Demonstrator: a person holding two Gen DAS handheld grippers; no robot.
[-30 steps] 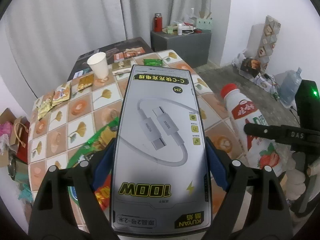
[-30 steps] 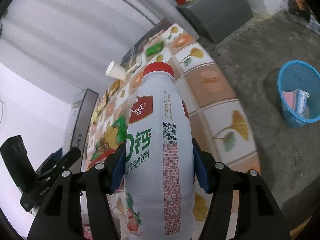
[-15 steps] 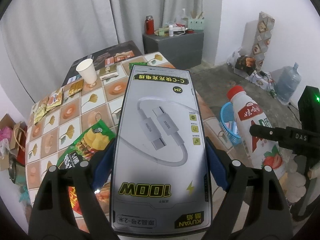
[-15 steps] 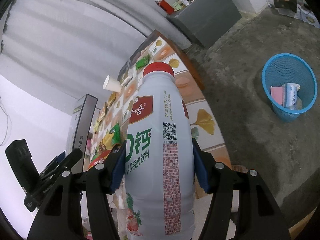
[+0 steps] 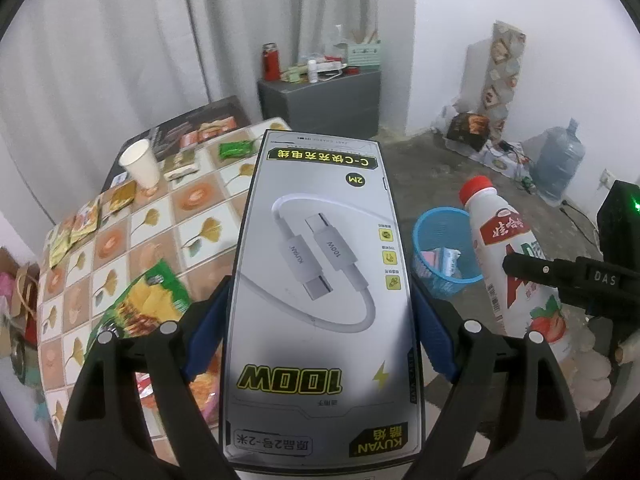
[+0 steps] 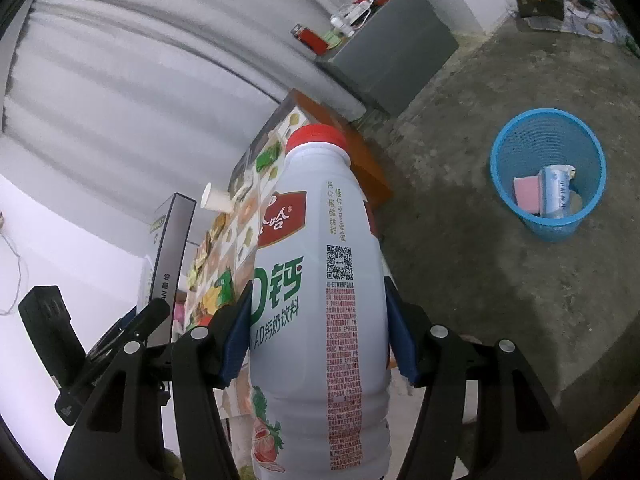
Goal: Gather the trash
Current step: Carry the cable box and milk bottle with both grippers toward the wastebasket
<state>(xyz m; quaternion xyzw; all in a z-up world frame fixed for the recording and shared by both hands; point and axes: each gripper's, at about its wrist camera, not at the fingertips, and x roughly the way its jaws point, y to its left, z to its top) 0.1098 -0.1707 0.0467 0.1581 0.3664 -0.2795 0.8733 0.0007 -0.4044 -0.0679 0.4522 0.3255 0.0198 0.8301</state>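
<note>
The left gripper (image 5: 320,332) pinches a long grey USB-C cable box (image 5: 324,292) across its width, blue pads pressed on both long edges, the box pointing away over the table edge. The right gripper (image 6: 318,332) clamps a white milk-drink bottle (image 6: 320,280) with a red cap around its belly, held roughly upright. Both pieces of trash are in the air, off the tiled table (image 5: 200,196). The blue mesh waste basket (image 6: 548,188) stands on the concrete floor to the right of the table, well apart from both loads, with a pink packet and a white pack already inside.

The likely next step is carrying both over the basket and letting go. The box is long next to the basket's mouth: dropped flat or crosswise it could bridge the rim or tip the light basket. The rounded bottle could slip in its hold, or bounce out. More wrappers, a crisp bag (image 5: 144,300) and a paper cup (image 5: 140,162) remain on the table.
</note>
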